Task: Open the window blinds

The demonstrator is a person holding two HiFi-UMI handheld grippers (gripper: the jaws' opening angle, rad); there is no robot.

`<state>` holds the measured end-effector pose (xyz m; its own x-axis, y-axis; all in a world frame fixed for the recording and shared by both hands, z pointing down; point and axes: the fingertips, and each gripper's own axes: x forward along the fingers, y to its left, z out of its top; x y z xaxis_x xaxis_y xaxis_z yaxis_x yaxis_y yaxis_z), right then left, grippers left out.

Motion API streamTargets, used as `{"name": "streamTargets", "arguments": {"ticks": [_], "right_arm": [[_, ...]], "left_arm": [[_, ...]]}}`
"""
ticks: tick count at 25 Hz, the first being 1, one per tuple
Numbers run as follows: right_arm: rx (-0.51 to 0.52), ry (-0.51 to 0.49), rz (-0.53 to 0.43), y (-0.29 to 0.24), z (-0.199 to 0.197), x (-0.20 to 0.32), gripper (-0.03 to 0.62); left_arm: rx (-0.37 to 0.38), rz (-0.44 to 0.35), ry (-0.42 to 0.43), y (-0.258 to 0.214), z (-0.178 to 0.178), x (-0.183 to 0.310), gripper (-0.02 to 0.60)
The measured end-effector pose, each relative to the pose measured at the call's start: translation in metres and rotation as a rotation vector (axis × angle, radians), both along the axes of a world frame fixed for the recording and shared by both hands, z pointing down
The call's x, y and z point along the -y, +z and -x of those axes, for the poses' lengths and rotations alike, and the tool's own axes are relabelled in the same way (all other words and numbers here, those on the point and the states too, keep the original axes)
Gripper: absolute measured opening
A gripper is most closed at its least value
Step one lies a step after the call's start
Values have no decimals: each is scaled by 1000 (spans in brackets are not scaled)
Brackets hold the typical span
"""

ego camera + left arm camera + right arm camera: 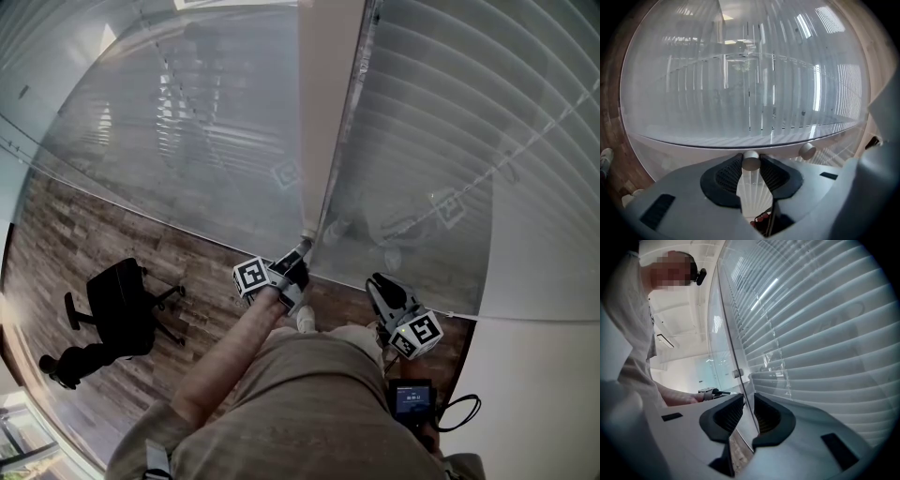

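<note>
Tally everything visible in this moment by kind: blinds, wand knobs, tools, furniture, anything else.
Blinds: 2
Wand knobs: 2
Tools: 2
Office chair: 1
Small screen device: 1
Total: 8

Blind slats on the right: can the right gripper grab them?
Probably not. The slats look sealed behind a reflective glass pane, so the right gripper, with its jaws open, would meet glass first.

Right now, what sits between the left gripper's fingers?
A small round knob, pinched by the left gripper's fingers; the left gripper view shows it.
</note>
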<state>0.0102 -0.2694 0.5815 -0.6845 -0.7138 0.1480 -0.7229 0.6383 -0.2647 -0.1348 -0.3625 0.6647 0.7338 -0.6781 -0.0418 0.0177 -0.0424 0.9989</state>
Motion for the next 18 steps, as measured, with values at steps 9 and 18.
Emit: {"name": "streamTargets", "arguments": {"ticks": [9, 18], "right_arm": [[-9, -9, 6, -13, 4, 4, 75], [3, -30, 8, -12, 8, 4, 75]], "left_arm": [[-236, 93, -23, -6, 1, 3, 133], [-151, -21, -35, -23, 0, 1, 203]]}}
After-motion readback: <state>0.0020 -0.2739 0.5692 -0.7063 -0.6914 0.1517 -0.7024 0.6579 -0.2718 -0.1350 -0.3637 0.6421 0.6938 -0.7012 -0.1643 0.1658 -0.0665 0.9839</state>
